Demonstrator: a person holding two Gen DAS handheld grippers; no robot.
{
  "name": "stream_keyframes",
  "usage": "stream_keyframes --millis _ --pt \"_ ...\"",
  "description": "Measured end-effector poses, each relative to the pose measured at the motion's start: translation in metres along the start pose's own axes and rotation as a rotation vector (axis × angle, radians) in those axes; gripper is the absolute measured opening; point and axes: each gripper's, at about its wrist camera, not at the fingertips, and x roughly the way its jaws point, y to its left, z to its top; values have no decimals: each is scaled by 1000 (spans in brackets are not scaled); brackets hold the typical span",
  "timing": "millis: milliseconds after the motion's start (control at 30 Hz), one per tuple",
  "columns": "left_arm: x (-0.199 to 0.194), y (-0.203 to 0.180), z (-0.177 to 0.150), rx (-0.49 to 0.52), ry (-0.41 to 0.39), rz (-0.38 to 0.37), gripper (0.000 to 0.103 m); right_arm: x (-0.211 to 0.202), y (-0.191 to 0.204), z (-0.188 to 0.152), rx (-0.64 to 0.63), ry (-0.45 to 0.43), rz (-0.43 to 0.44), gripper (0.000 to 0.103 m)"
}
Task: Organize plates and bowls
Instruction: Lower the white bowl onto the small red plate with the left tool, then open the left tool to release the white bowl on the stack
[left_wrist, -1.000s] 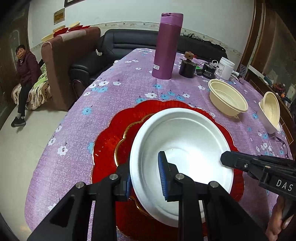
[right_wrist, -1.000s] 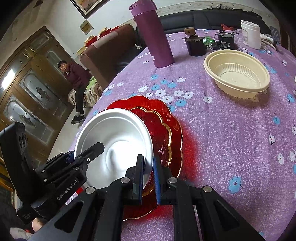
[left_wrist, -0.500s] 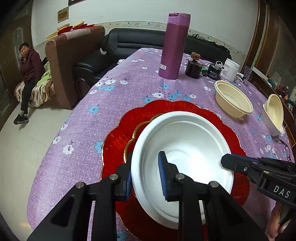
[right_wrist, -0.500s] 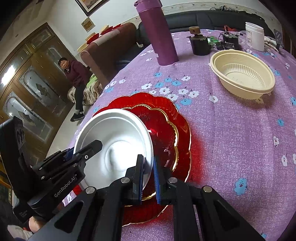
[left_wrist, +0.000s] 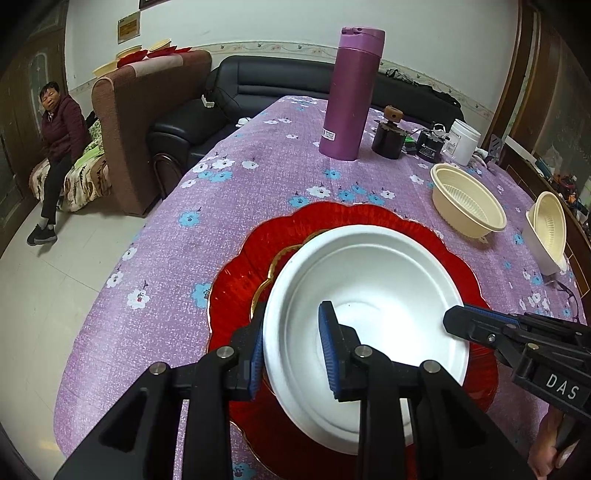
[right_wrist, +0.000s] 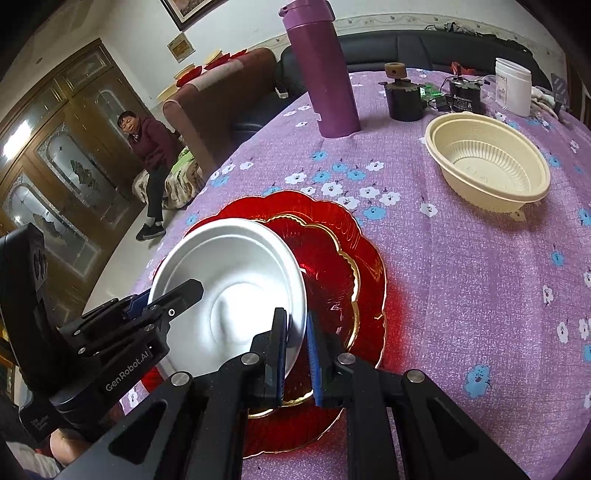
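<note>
White bowl (left_wrist: 369, 295) mouth-up, tilted on red plates (right_wrist: 343, 258); right tool (right_wrist: 295, 354) pinching rim, left tool (left_wrist: 291, 350) jaws just loosening, astride rim.

The left gripper (left_wrist: 291, 350), lower centre of its view, has just been widening; the right gripper (right_wrist: 295, 350) stays nearly closed.

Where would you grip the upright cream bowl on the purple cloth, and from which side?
Take the cream bowl by its flared rim, probably coming down from above with one finger inside and one outside. It stands upright with its mouth open and nothing in it, and the nearest rim arc faces the stacked red plates with bare cloth between.
</note>
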Motion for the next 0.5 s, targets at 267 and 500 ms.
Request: stream_keyframes --millis 267,500 --pt "-5 -1 0 -3 -15 10 36 -6 -1 -1 12 -2 15 14" --pt "-11 -2 0 -5 -28 18 45 -15 -1 -3 15 -20 19 14"
